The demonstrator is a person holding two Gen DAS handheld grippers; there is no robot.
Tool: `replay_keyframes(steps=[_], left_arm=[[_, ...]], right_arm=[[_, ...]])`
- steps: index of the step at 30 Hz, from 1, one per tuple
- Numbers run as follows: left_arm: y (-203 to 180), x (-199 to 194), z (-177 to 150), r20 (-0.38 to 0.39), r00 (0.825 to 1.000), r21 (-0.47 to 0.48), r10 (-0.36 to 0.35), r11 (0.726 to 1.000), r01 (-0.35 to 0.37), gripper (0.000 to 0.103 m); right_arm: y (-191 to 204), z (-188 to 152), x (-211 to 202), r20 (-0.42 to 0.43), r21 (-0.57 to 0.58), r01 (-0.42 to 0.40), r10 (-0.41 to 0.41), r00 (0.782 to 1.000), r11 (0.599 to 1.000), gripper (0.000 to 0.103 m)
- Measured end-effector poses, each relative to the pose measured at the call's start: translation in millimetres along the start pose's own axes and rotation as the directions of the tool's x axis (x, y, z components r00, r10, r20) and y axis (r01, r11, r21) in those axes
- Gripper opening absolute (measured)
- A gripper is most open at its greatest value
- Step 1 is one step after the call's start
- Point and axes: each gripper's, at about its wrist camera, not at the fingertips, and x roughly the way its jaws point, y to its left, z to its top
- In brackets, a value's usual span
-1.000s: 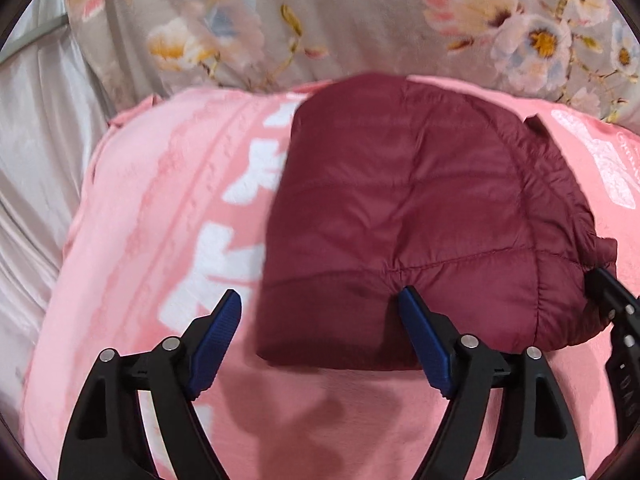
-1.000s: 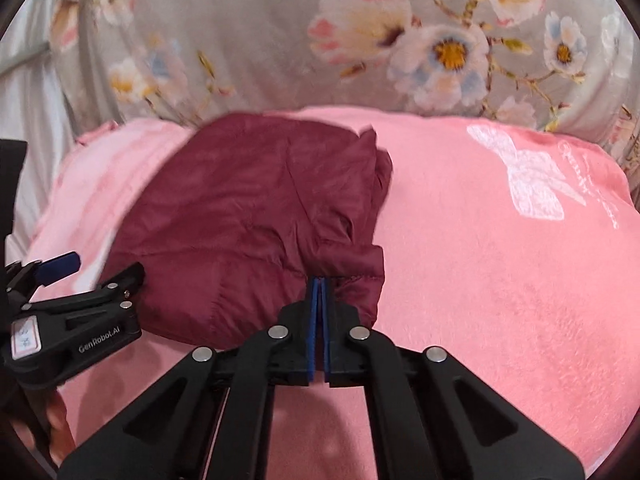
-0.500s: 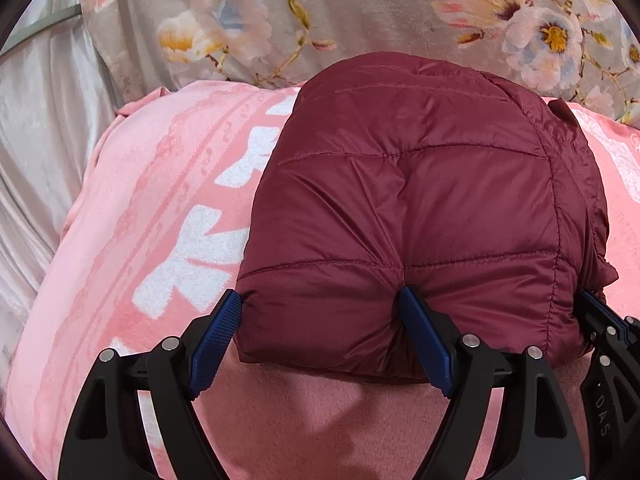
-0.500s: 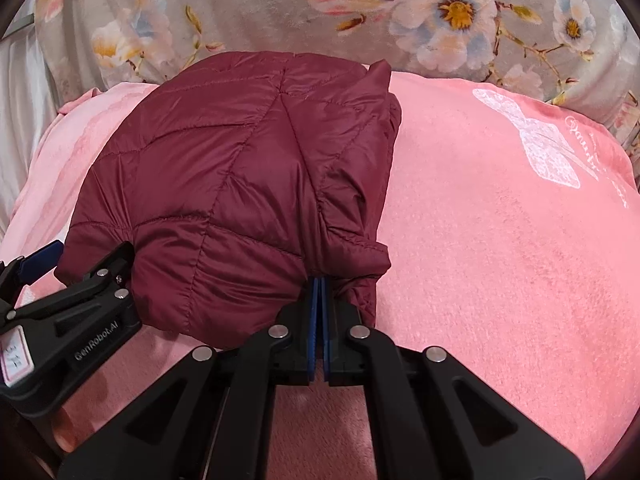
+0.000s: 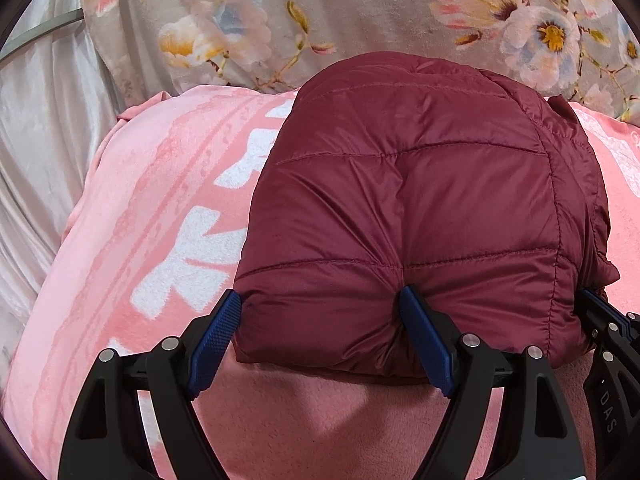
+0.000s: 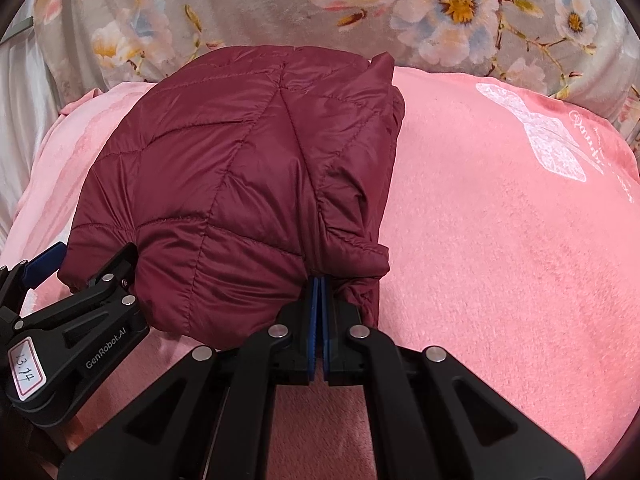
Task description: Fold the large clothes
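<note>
Your left gripper (image 5: 320, 320) stands wide, its blue pads (image 5: 424, 336) pressing into the near left edge of the folded maroon quilted puffer jacket (image 5: 420, 208), which lies on the pink plush blanket (image 6: 500, 240). Your right gripper (image 6: 320, 292) is clamped tight on the jacket's near right corner, below the grey floral cover (image 6: 260, 4).
</note>
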Motion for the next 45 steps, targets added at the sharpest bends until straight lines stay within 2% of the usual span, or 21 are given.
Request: replay_keyframes(steps=[25, 31, 34, 35, 37, 38, 39, 42, 45], left_arm=[[-3, 1, -1, 0.015, 1.0, 0.001, 0.011, 1.0, -0.011, 0.079], [-2, 1, 0, 0.018, 1.0, -0.011, 0.003, 1.0, -0.003, 0.08], [5, 1, -1, 0.022, 1.0, -0.039, -0.012, 0.999, 0.012, 0.084], [10, 0, -2, 0.023, 0.999, -0.059, -0.03, 0.998, 0.031, 0.085], [21, -8, -11, 0.024, 0.997, -0.106, -0.069, 0.992, 0.071, 0.086], [24, -14, -18, 0.027, 0.996, -0.117, -0.084, 0.989, 0.087, 0.086], [27, -20, -25, 0.027, 0.995, -0.12, -0.094, 0.988, 0.097, 0.086], [30, -44, -53, 0.028, 0.995, -0.103, -0.099, 0.99, 0.101, 0.087], [31, -66, -76, 0.042, 0.993, -0.107, -0.11, 0.988, 0.114, 0.087]], right_arm=[[1, 1, 1, -0.004, -0.004, 0.003, -0.003, 1.0, 1.0, 0.0], [-3, 2, 2, -0.01, 0.021, -0.027, 0.028, 1.0, 0.999, 0.0], [-11, 2, -4, 0.015, 0.054, -0.061, 0.06, 0.998, 0.997, 0.0], [-15, 0, -12, 0.035, 0.073, -0.065, 0.062, 0.997, 0.995, 0.002], [-14, -13, -39, 0.086, 0.065, -0.047, 0.042, 0.995, 0.997, 0.019], [-11, -21, -51, 0.109, 0.044, -0.031, 0.026, 0.994, 0.999, 0.045], [-8, -31, -64, 0.132, 0.017, -0.015, 0.013, 0.991, 1.0, 0.065], [-3, -65, -97, 0.153, -0.042, 0.02, -0.013, 0.988, 0.999, 0.068], [-12, -89, -118, 0.147, 0.005, 0.004, -0.004, 0.989, 1.0, 0.074]])
